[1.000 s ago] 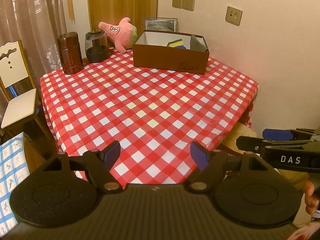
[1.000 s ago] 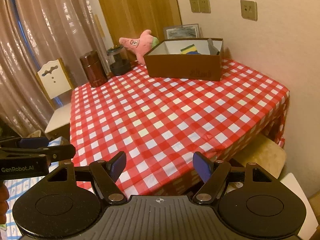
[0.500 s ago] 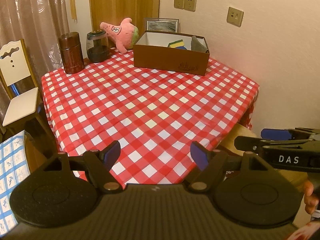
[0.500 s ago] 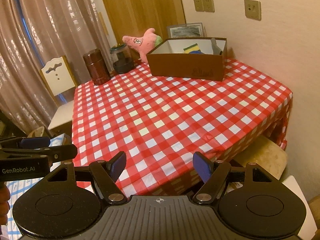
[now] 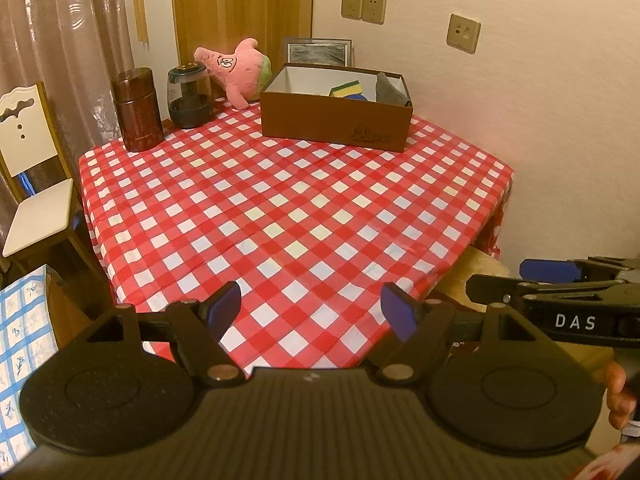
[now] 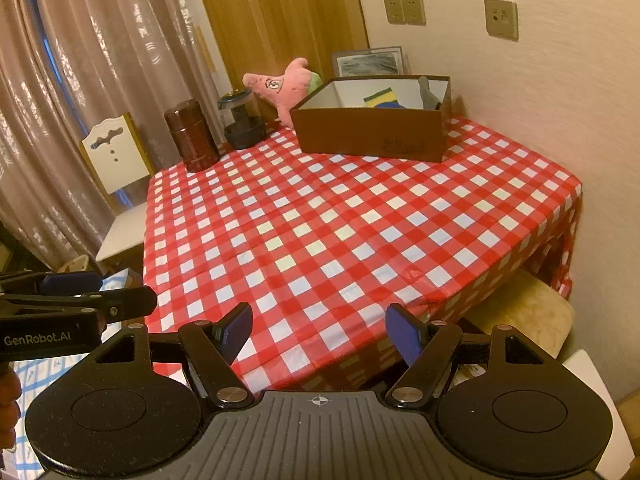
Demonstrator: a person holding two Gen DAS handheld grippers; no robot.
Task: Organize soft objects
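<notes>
A brown cardboard box (image 5: 336,120) (image 6: 372,128) stands at the far side of the red checked table (image 5: 288,208) (image 6: 352,216). Inside it lie a yellow-green-blue sponge (image 5: 347,89) (image 6: 380,97) and a grey soft thing (image 5: 389,88) (image 6: 428,92). A pink star plush (image 5: 236,68) (image 6: 284,88) leans behind the box's left end. My left gripper (image 5: 311,312) is open and empty, held off the table's near edge. My right gripper (image 6: 320,334) is open and empty there too, beside the left one.
A dark brown canister (image 5: 137,110) (image 6: 192,136) and a glass jar with dark contents (image 5: 189,96) (image 6: 242,124) stand at the table's far left. A framed picture (image 5: 318,52) leans on the wall. A white chair (image 5: 28,184) is left of the table, a tan stool (image 6: 524,312) right.
Both grippers have drifted slightly, shifting the view of the table a little; both stay open and empty. Nothing on the table has moved.
</notes>
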